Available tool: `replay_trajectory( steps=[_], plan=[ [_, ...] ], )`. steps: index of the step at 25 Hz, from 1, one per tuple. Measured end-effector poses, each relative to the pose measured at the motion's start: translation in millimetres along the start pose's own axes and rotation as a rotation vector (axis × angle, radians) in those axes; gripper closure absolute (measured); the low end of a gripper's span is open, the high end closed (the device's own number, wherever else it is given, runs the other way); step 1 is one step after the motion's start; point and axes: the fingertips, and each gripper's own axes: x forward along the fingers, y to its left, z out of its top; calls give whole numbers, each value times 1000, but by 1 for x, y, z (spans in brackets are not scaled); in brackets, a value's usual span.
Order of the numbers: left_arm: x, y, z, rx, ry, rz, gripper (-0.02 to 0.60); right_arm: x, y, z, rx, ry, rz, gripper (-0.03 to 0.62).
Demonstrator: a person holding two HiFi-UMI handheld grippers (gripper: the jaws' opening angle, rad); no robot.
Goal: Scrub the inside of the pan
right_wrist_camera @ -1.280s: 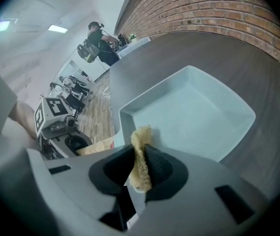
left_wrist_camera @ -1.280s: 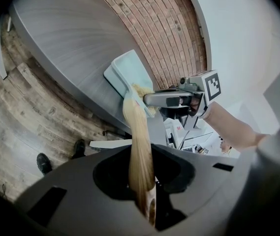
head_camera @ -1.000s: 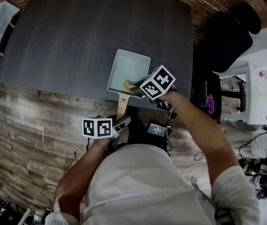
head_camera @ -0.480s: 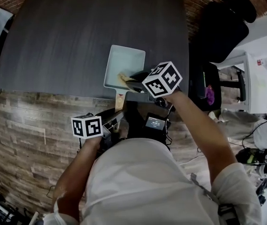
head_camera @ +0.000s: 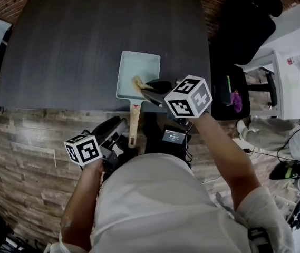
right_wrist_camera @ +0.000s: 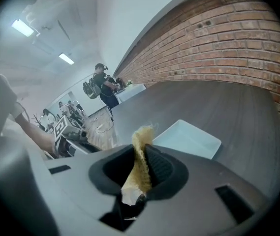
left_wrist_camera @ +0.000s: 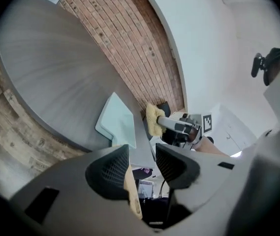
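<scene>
Hovering two grippers by a pale pan (head_camera: 138, 67) at the table's (head_camera: 65, 46) near edge.
The left gripper (left_wrist_camera: 142, 162) is hanging just off that edge, jaws standing apart and gripping nothing; the pan is sitting at the near edge, its wooden handle (head_camera: 133, 124) jutting past it; the right gripper (right_wrist_camera: 142, 168) is pinching a yellow sponge (right_wrist_camera: 140, 154) tight above the pan's near right corner.

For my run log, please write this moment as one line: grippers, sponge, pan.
left gripper: open, pan handle between fingers, unclamped | right gripper: shut on yellow sponge | pan: on table, near its edge
</scene>
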Motion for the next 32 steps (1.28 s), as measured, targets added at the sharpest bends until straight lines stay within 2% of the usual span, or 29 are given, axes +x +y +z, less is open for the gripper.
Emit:
replay_trajectory(
  steps=[5, 14, 24, 29, 32],
  plan=[
    [-22, -19, 25, 40, -87, -49, 422, -12, 14, 7, 26, -77, -30, 522],
    [-76, -54, 48, 103, -195, -150, 534, -34, 48, 14, 97, -207, -29, 522],
    [-94, -92, 61, 236, -233, -200, 538, -65, 66, 21, 121, -349, -66, 520],
    [-91, -117, 63, 352, -274, -157, 538, -82, 67, 28, 94, -379, -46, 519],
    [-89, -131, 59, 375, -300, -145, 537, -89, 64, 31, 86, -387, -29, 519]
  ],
)
